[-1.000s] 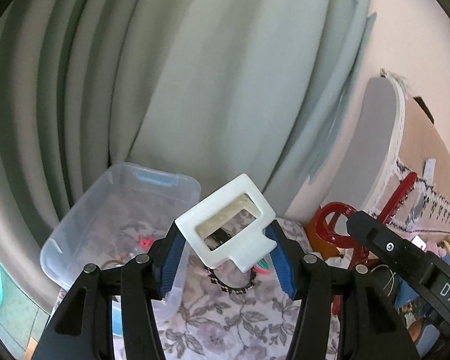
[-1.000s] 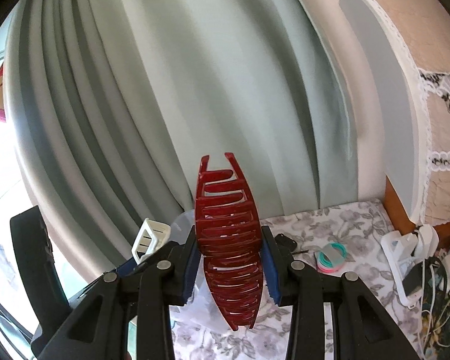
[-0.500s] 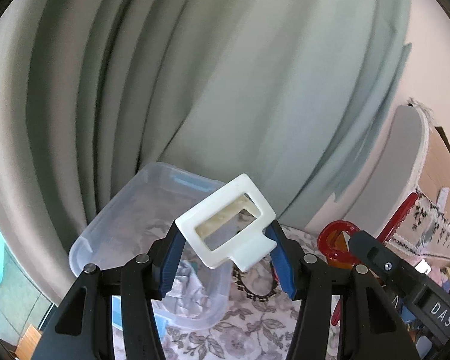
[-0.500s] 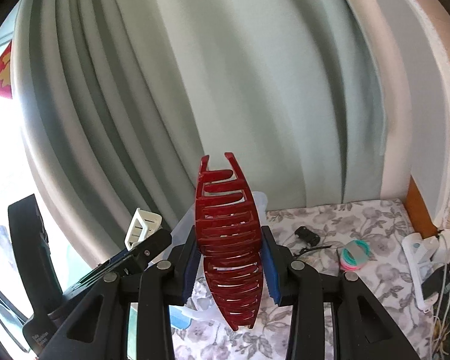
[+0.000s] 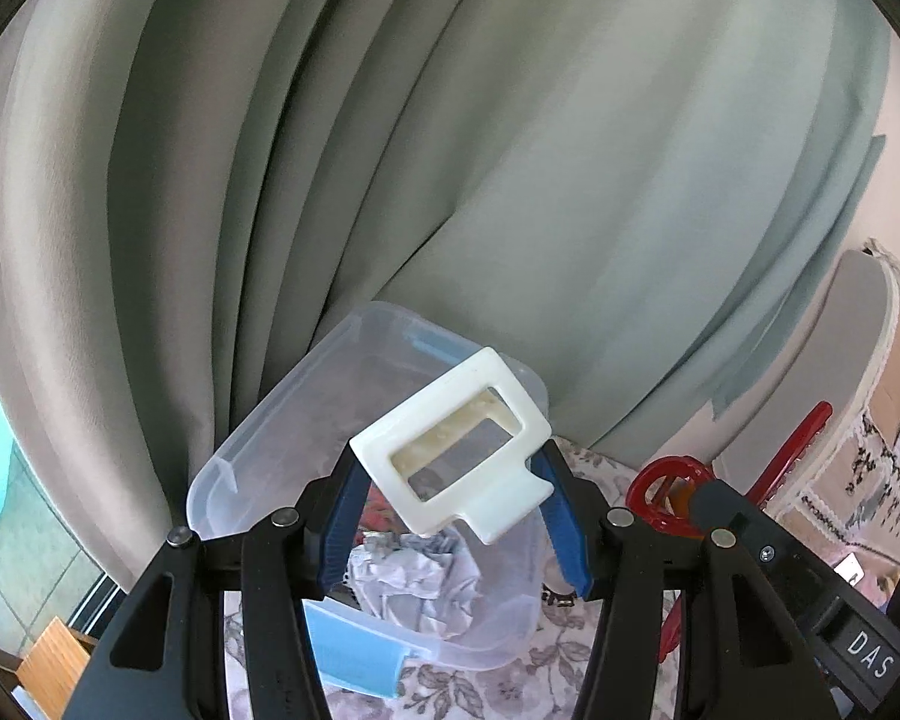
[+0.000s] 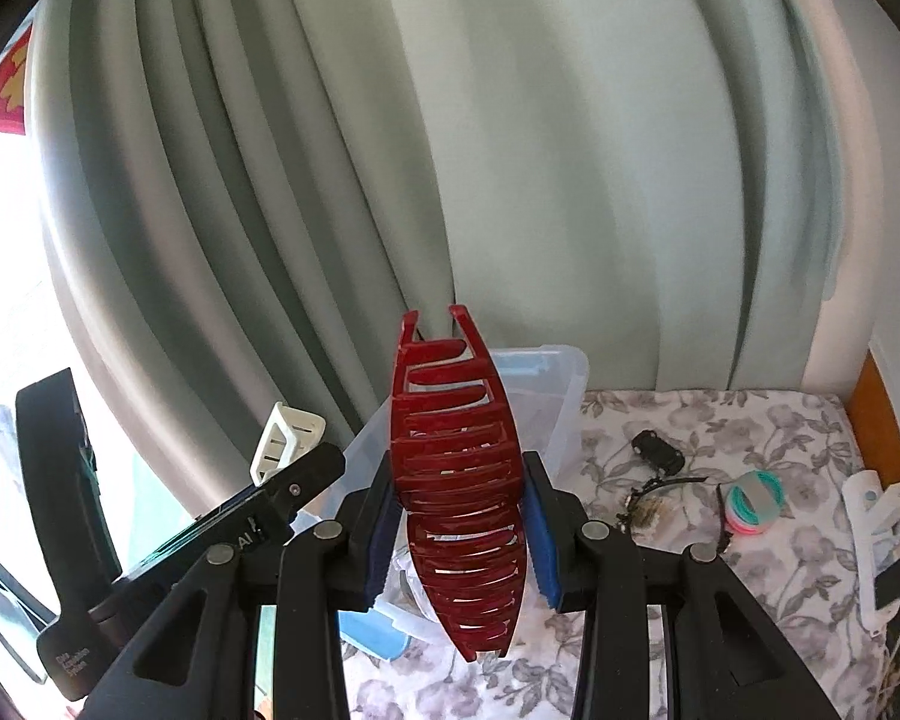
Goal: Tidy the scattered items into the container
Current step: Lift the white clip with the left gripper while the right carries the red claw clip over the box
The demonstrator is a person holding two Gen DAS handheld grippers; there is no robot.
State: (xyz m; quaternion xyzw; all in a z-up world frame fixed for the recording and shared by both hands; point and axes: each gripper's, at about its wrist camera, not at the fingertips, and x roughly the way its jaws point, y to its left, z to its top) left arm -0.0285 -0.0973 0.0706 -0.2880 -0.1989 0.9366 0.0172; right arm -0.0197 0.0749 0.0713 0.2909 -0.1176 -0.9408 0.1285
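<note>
My left gripper (image 5: 456,516) is shut on a white rectangular hair clip (image 5: 459,450) and holds it above the clear plastic container (image 5: 258,438). Crumpled cloth (image 5: 408,582) and small items lie inside the container. My right gripper (image 6: 459,528) is shut on a dark red claw hair clip (image 6: 456,474), in front of the same container (image 6: 561,396). The left gripper with the white clip (image 6: 285,435) shows at the left of the right wrist view. The red clip (image 5: 666,492) and the right gripper show at the right of the left wrist view.
On the floral tablecloth (image 6: 720,588) lie a small black clip (image 6: 657,450), a beaded bracelet (image 6: 645,501) and a stack of coloured hair ties (image 6: 753,501). A white object (image 6: 870,510) lies at the right edge. Grey-green curtains (image 5: 450,150) hang close behind the container.
Both grippers have moved left toward the container, each keeping its clip. The container now lies directly under and ahead of both grippers.
</note>
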